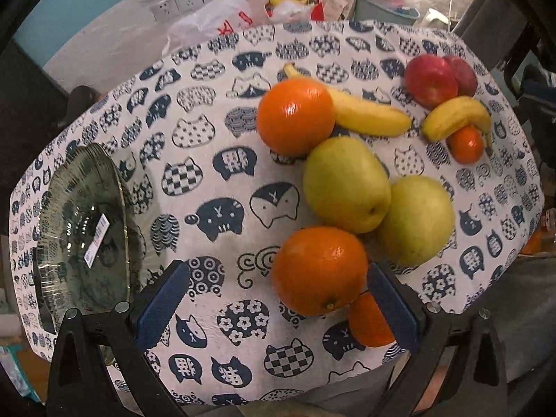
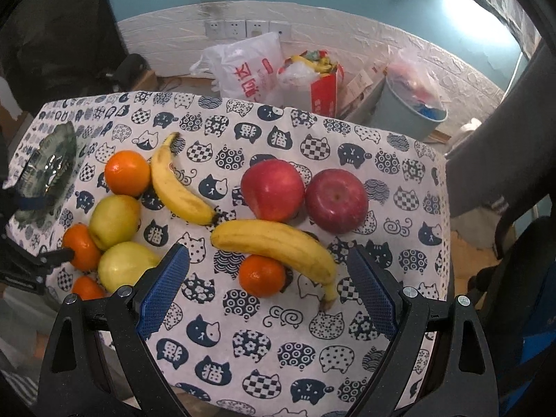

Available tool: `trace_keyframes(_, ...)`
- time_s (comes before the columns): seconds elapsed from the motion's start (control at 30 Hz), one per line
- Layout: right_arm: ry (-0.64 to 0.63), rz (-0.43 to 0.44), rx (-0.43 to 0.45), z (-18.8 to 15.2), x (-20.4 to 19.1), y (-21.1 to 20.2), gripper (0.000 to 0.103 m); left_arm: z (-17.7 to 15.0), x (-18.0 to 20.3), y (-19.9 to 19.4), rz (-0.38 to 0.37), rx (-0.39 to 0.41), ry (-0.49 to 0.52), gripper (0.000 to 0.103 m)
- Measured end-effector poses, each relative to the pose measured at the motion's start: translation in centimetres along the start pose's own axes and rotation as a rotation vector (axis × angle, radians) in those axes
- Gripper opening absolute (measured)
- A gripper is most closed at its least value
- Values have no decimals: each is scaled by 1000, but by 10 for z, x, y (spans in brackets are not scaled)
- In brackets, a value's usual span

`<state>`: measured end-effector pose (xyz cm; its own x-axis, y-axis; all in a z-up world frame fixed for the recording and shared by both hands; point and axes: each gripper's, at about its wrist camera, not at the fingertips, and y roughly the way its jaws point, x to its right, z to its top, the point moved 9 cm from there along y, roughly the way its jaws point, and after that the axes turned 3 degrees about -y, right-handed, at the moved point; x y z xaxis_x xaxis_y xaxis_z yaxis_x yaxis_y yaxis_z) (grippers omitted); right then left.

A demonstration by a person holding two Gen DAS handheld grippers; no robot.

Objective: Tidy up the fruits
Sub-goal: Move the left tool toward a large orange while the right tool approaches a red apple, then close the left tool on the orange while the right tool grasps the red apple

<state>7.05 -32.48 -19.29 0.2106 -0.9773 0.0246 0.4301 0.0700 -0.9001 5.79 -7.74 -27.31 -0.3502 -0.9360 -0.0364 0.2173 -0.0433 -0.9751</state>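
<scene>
Nearest in the left wrist view, the left gripper [image 1: 278, 309] is spread wide with nothing between its blue pads, low over the cat-print tablecloth [image 1: 215, 187]. An orange [image 1: 319, 269] sits just inside the right-hand pad, at about 1 o'clock from the claw's centre, with a smaller orange [image 1: 370, 323] partly hidden behind that pad. The glass plate [image 1: 83, 229] lies at 9 o'clock near the cloth's edge and holds no fruit, so it is probably where the fruit is meant to go (a judgement only).

The right gripper [image 2: 267, 290] is likewise spread and empty. A small orange [image 2: 261, 275] lies almost midway between its pads at 12 o'clock, tucked under the curved banana [image 2: 278, 243] that leans over it; the banana would likely need lifting first.

Farther out, two green pears [image 1: 345, 184] touch each other between the oranges, a second banana [image 2: 179, 187] lies at 11 o'clock, and two red apples [image 2: 272, 189] sit side by side at 12 to 1 o'clock. The fruit is scattered and mixed, so sorting seems hardly begun. Beyond the table stand a white plastic bag [image 2: 250, 69] and wall sockets [image 2: 243, 27].
</scene>
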Motion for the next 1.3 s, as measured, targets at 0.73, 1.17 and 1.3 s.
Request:
trace_keyframes(0.73,39,-39,-82,10,54,37,90,-6,31,39,-88,-58,51,67)
trace_keyframes(1.17,-24,-58,-170,15,84,82,90,10,0,12,-28,27,-6,67)
trace_keyframes(1.3,-27,-38,-193,9,85,94,90,25,-10,-2,-37,61,-26,67)
